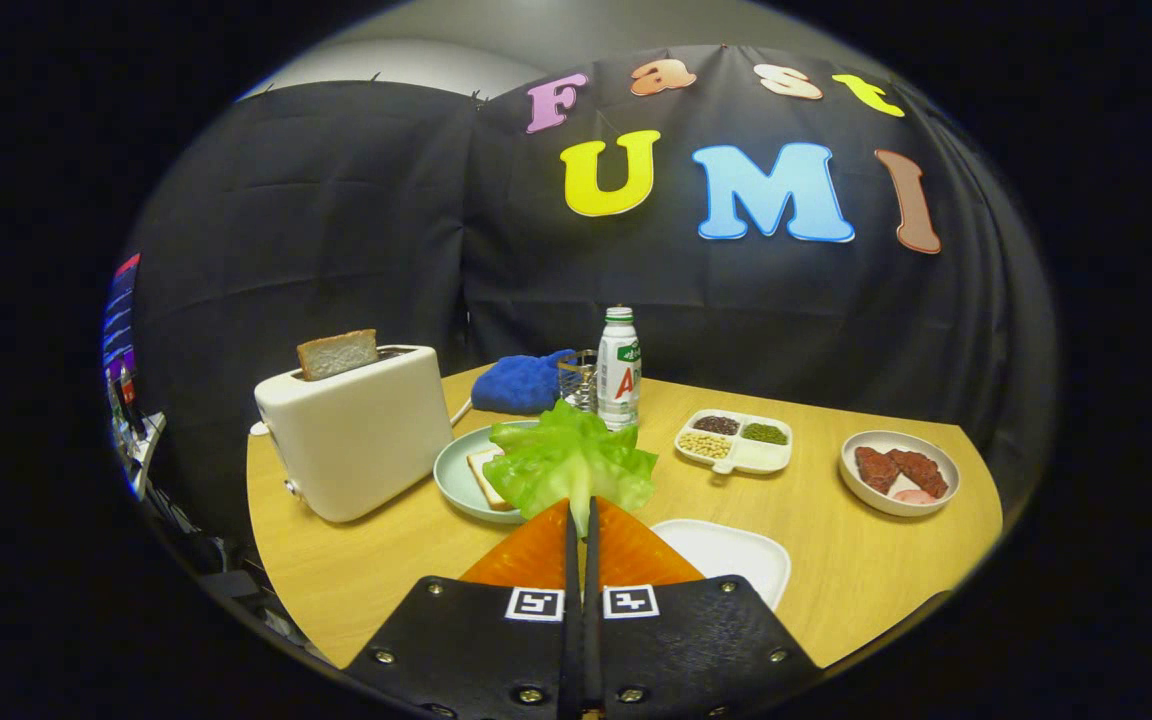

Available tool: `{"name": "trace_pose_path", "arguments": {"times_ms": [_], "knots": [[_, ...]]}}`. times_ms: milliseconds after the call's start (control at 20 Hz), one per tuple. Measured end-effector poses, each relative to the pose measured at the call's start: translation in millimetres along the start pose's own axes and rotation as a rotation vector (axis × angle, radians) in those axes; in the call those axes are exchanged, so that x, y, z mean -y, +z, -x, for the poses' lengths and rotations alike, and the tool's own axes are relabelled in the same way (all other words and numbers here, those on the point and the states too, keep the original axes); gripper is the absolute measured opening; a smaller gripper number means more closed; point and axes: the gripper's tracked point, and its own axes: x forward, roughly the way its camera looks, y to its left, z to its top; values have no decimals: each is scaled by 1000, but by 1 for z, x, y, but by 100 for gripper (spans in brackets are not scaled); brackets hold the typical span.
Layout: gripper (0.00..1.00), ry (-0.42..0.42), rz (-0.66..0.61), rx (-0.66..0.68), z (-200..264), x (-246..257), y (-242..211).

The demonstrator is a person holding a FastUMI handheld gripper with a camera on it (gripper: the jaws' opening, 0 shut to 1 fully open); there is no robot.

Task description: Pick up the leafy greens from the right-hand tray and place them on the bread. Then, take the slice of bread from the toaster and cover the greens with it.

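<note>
Table (836, 570) is light wood with a rounded edge, black cloth wall behind it. Toaster (356, 430), cream, sits on the table well ahead of the tongs and off to their left, with one slice of bread (337, 353) sticking up out of its slot. Lettuce (571, 460) is a ruffled green leaf, pinched at its near edge by the tongs (583, 515); both fingers are closed on it with almost no gap between them. The leaf hangs over the near-right part of a pale green plate (456, 480), which sits just beside the toaster, on its right. Flat on that plate lies a second slice of bread (485, 472), partly covered by the leaf from this view; cannot tell if the leaf touches it. White tray (736, 555) sits just right of the fingers, close to the near table edge. Round bowl (900, 472) farther right holds reddish-brown pieces. Divided dish (734, 440) beyond the tray has beans or grains in separate compartments. White bottle (619, 368) with a green cap stands upright beyond the lettuce; a small glass item (578, 378) is just left of it, details too small to tell. Blue cloth (521, 382) is bunched beside that, near the far table edge.
</note>
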Motion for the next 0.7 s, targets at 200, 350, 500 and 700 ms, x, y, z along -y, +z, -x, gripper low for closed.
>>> {"name": "trace_pose_path", "arguments": {"times_ms": [200,350,500,700], "knots": [[0,10,-26,14,-39,-9,9],[0,2,-27,3,-61,-16,6],[0,-2,-29,-17,-82,-27,1],[0,11,-20,-73,-108,-44,-13]]}}
